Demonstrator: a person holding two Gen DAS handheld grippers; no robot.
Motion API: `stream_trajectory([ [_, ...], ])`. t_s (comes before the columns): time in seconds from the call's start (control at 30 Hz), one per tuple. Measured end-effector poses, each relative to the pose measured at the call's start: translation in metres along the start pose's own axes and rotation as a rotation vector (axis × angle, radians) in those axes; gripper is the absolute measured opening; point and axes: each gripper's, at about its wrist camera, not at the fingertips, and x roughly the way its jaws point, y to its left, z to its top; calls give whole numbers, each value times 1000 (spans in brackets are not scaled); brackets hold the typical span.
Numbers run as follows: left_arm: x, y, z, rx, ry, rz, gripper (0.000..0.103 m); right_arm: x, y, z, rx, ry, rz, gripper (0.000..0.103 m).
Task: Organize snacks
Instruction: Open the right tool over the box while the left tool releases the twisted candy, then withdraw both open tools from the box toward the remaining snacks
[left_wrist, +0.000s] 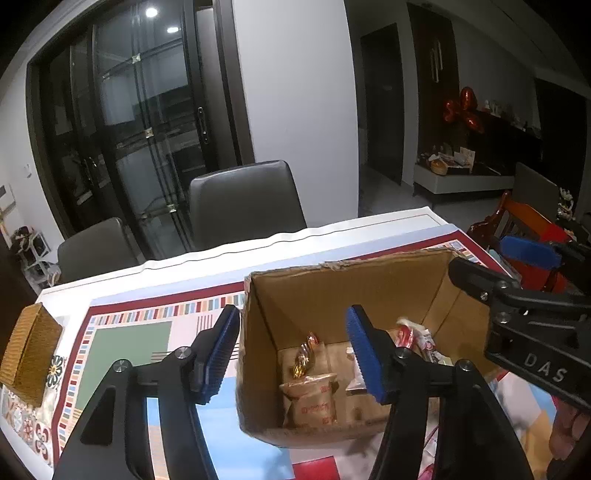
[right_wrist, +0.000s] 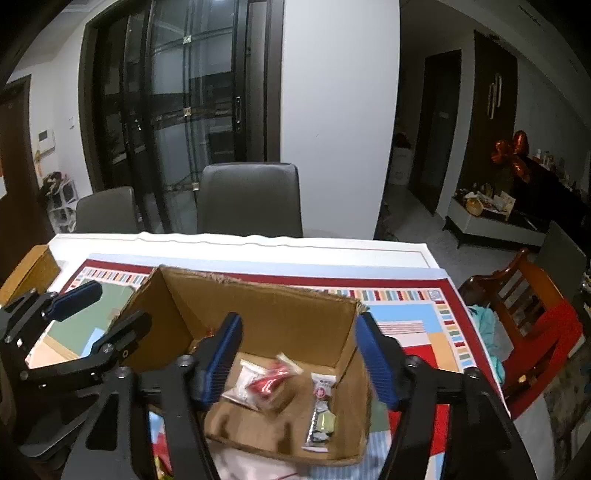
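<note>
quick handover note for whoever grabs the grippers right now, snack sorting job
Left gripper: open, empty, poised over the left wall of the cardboard box.
Right gripper: open, empty, over the box's right half.
Already in the box: a tan snack pack, a gold-wrapped sweet, a red-and-white packet and a slim white bar.
The box stands on the patterned table mat; a woven basket sits at the table's left edge.
Left to do: other wrappers seem to lie at the near edge, too blurred to name.
</note>
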Motion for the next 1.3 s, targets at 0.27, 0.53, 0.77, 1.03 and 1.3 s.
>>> stream_trajectory([
  [0.27, -16, 2, -1, 8, -21, 14, 66, -16, -3, 2, 13, -23, -20, 71],
  [0.53, -39, 6, 0, 17, -51, 13, 66, -39, -1, 0, 22, -45, -37, 71],
  [0.77, -59, 5, -1, 31, -74, 7, 66, -57, 1, -5, 28, -53, -58, 71],
  [1.03, -76, 1, -7, 56, -92, -14, 66, -77, -3, -15, 58, -61, -86, 71],
  [1.3, -90, -3, -16, 83, -101, -40, 66, -92, -2, -29, 80, -60, -120, 71],
])
